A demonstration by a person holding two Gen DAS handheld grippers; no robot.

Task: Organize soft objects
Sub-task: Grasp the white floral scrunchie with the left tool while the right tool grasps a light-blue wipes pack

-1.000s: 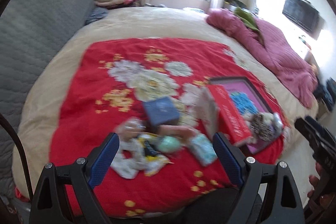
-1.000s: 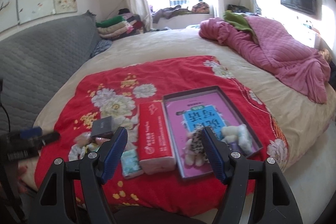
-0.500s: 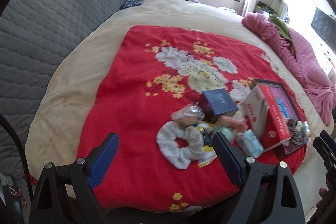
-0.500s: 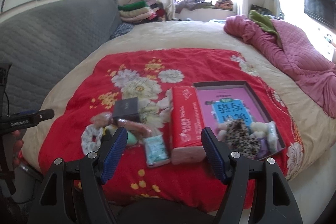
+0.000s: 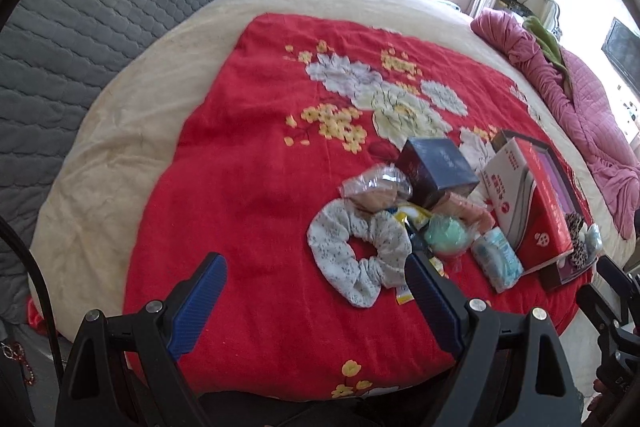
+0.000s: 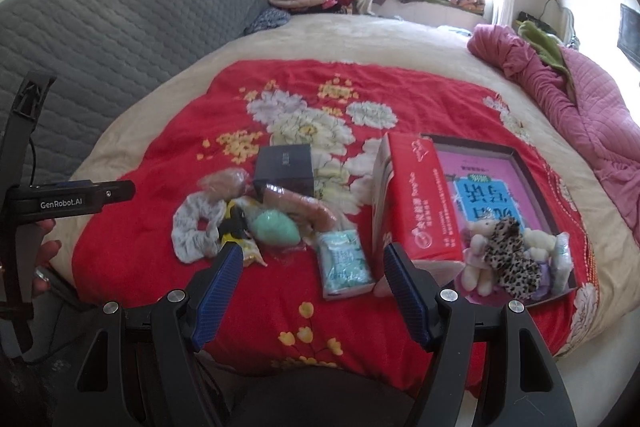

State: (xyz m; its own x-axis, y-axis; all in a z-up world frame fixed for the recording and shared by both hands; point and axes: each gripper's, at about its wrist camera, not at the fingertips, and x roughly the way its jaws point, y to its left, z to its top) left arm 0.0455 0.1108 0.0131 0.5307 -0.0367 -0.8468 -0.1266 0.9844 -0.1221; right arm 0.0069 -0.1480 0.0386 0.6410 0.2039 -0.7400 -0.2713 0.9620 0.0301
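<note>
"GenRobot.AI" reads on the left gripper (image 6: 72,203). Both it and the right gripper (image 6: 312,285) gape wide, empty, now lower and nearer the scrunchie (image 5: 356,251) and tissue pack (image 6: 344,263).

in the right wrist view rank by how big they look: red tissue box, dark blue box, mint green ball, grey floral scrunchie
1. Red cardboard tissue box, clearly largest.
2. Dark blue square box and grey floral fabric scrunchie: look alike, unranked.
3. Mint green fuzzy ball, smallest.
</note>
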